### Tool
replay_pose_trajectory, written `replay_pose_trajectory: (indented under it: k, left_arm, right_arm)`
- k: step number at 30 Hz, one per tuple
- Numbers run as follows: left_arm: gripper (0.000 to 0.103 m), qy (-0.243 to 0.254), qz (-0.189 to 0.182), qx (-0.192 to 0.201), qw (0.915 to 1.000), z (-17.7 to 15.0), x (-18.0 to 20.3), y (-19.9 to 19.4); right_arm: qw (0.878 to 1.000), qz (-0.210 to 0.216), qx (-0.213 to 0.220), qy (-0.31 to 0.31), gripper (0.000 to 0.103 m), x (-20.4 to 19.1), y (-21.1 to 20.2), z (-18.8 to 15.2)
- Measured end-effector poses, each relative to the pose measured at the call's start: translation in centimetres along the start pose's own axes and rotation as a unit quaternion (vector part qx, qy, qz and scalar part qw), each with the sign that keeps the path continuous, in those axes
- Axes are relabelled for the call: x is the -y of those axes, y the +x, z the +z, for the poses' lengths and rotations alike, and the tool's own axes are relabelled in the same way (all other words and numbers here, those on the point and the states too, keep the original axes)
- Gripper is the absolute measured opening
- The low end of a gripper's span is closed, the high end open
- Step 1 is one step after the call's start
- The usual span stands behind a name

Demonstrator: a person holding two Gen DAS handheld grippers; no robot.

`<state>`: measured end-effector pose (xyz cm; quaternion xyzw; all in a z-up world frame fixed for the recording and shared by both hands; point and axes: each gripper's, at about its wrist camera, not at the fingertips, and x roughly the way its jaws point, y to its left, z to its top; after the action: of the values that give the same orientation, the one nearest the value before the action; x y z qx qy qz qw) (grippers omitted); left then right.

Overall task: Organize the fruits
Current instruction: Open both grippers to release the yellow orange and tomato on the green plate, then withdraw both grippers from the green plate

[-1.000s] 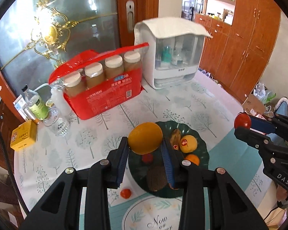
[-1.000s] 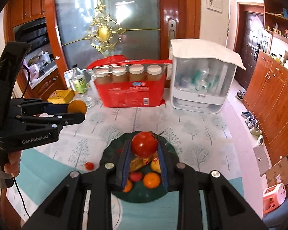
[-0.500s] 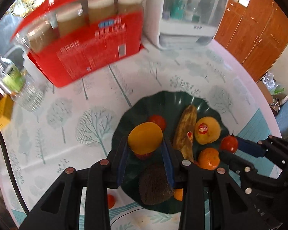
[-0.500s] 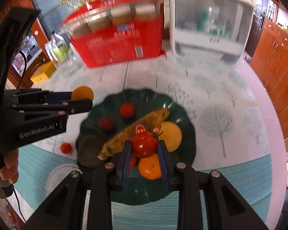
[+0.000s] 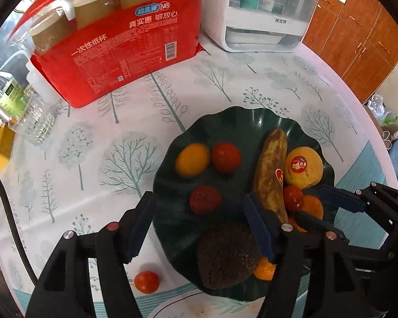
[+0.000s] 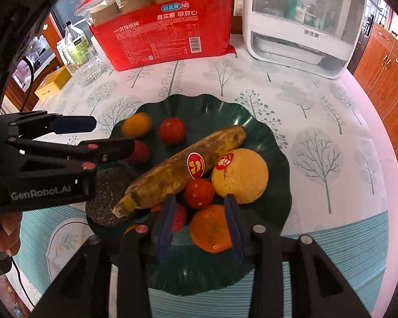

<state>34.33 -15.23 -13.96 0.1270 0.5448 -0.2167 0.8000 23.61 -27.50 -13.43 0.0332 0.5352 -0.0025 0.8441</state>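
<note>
A dark green plate (image 5: 225, 122) (image 6: 276, 143) holds a yellow-orange fruit (image 5: 192, 159) (image 6: 136, 124), tomatoes (image 5: 226, 157) (image 6: 199, 193), a browned banana (image 5: 270, 175) (image 6: 183, 175), a stickered orange (image 5: 302, 167) (image 6: 240, 176), a tangerine (image 6: 212, 228), a red lychee-like fruit (image 5: 205, 199) and a dark rough fruit (image 5: 226, 254). My left gripper (image 5: 199, 226) is open and empty over the plate's near-left part. My right gripper (image 6: 199, 221) is open and empty, with a tomato and the tangerine lying between its fingers. A small tomato (image 5: 146, 281) lies on the cloth off the plate.
A red pack of paper cups (image 5: 114, 42) (image 6: 167, 34) and a white appliance (image 5: 262, 10) (image 6: 299, 23) stand behind the plate. A glass (image 6: 85, 71), a bottle (image 5: 6, 95) and a yellow box (image 6: 53, 82) are at the far left.
Both grippers came down over the plate and opened. The left let the yellow-orange fruit go onto the plate; the right let its tomato go beside the banana.
</note>
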Motion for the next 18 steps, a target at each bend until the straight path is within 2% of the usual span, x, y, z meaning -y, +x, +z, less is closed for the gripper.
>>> replay_pose_trajectory:
  k: [9, 18]
  left_arm:
    - [0.07, -0.011, -0.001, 0.011, 0.9999, -2.0, -0.4, -2.4]
    - [0.071, -0.03, 0.005, 0.038, 0.9988, -5.5, -1.5, -7.6]
  right_arm:
    - [1.0, 0.002, 0.007, 0.01, 0.04, -0.3, -1.6, -0.8]
    - [1.0, 0.003, 0.024, 0.018, 0.04, -1.8, -5.2, -2.5]
